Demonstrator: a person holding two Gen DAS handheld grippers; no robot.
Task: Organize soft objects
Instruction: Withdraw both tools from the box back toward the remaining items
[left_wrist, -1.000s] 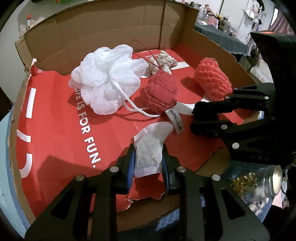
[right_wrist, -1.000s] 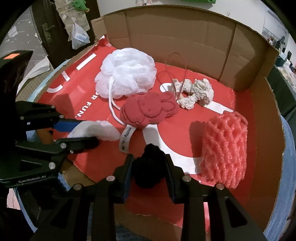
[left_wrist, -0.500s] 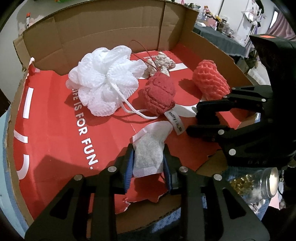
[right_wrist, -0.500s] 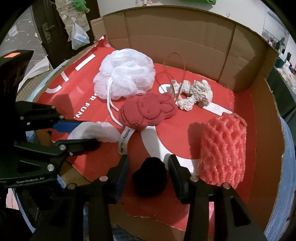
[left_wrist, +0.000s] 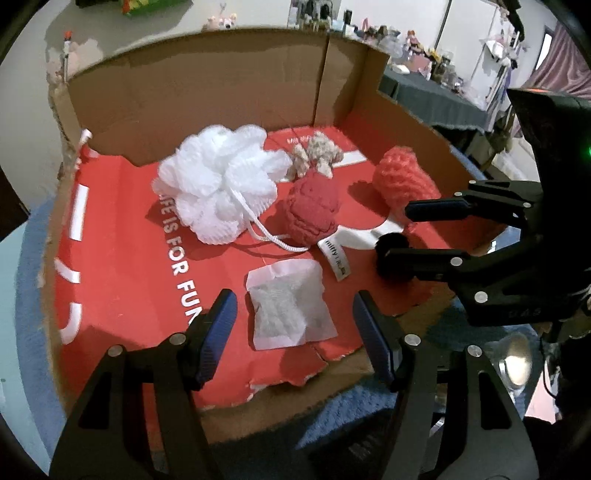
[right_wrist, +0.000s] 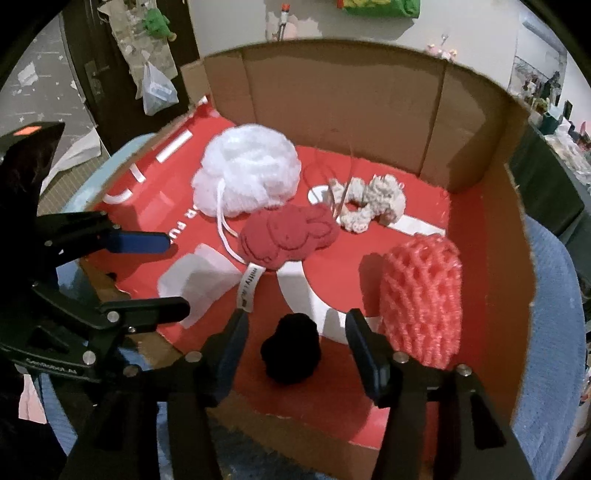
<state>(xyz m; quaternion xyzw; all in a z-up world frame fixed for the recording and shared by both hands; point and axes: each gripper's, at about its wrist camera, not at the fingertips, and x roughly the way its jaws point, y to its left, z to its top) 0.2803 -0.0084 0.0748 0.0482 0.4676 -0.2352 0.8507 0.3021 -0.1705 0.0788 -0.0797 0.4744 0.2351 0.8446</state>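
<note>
Cardboard tray (left_wrist: 229, 96) holds both drops: white mesh sachet (left_wrist: 290, 304) between the left gripper (left_wrist: 291, 317)'s wide-open fingers, black pompom (right_wrist: 290, 349) between the right gripper (right_wrist: 295, 343)'s. Release step looks done; next, withdraw cleanly.

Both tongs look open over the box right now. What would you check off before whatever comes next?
1. Left tongs let go of the white pouch: ok, it lies flat between the open fingers.
2. Right tongs let go of the black pompom: ok, gaps show on both sides.
3. Both items rest on the red box floor: ok.
4. Pouch safely inside the box: cannot tell, it sits close to the torn front edge.
5. White bath puff, red plush and pink foam net clear of both tongs: ok.
6. Puff's cord free of the plush: cannot tell, it runs up against it.
</note>
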